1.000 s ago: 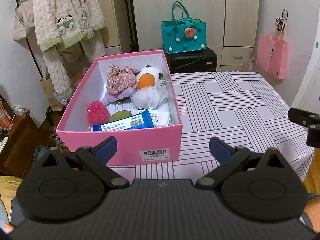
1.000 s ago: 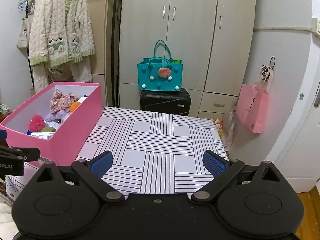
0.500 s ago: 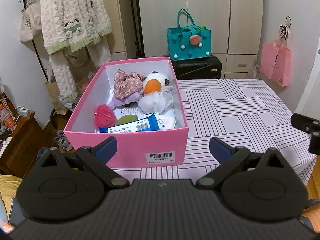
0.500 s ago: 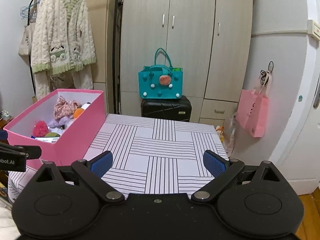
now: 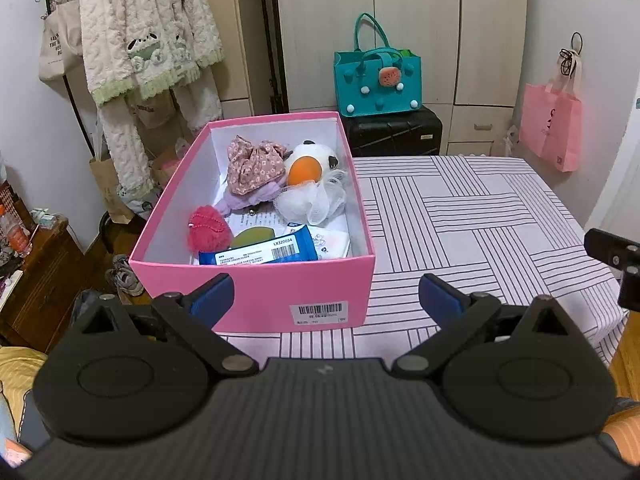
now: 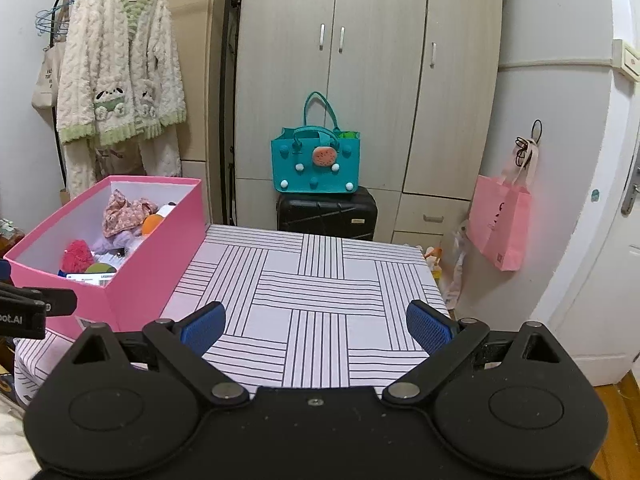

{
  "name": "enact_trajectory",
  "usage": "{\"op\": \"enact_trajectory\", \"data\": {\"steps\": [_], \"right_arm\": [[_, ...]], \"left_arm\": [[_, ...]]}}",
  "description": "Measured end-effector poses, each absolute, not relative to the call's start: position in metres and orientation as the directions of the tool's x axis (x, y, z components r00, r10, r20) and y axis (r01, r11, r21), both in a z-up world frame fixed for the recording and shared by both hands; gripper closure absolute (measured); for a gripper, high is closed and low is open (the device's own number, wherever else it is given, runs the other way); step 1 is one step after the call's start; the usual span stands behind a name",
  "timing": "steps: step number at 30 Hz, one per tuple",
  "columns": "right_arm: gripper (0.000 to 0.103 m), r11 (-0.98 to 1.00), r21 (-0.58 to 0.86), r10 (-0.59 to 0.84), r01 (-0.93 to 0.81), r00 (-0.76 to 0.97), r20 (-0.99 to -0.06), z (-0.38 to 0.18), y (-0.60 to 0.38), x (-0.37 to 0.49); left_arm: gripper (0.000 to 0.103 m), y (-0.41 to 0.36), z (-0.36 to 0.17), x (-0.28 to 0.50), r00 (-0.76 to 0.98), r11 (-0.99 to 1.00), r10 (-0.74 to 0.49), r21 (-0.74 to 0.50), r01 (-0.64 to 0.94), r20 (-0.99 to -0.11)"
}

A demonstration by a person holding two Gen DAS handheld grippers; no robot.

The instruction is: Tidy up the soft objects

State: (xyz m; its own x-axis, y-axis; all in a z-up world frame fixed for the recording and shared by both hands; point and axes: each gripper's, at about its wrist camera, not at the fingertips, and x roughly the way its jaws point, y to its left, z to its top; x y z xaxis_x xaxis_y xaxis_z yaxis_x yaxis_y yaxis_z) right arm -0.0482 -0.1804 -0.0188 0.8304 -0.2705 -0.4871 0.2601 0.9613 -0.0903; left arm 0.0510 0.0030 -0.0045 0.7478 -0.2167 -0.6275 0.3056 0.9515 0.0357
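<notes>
Several soft toys fill the pink box [image 5: 256, 292] at the table's [image 5: 460, 216] nine o'clock edge; both the left gripper [image 5: 326, 294] and right gripper [image 6: 316, 322] hang spread, empty, slightly farther back than before.

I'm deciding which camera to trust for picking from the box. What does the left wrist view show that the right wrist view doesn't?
Only the left wrist view shows the white mesh pouf, the blue packet in full and the barcode label on the box's near wall. Only the right wrist view shows the wardrobe door handles and a door handle at far right. Both show the pink box, the floral cloth, the red pom, the striped tablecloth, the teal bag, and open, empty grippers: left gripper, right gripper.
</notes>
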Motion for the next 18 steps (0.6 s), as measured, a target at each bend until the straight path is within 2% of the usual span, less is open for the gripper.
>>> {"op": "enact_trajectory", "data": {"steps": [10, 18], "right_arm": [[0.004, 0.962, -0.070, -0.264, 0.264, 0.826, -0.498, -0.0193, -0.1839, -0.0470], [0.004, 0.962, -0.077, -0.266, 0.264, 0.821, -0.505, -0.0226, -0.1840, -0.0460]], "left_arm": [[0.001, 0.0014, 0.0009, 0.0562, 0.727, 0.951, -0.229, 0.011, 0.310, -0.647], [0.001, -0.0019, -0.0027, 0.0534, 0.738, 0.953, -0.199, 0.047, 0.298, -0.645]]}}
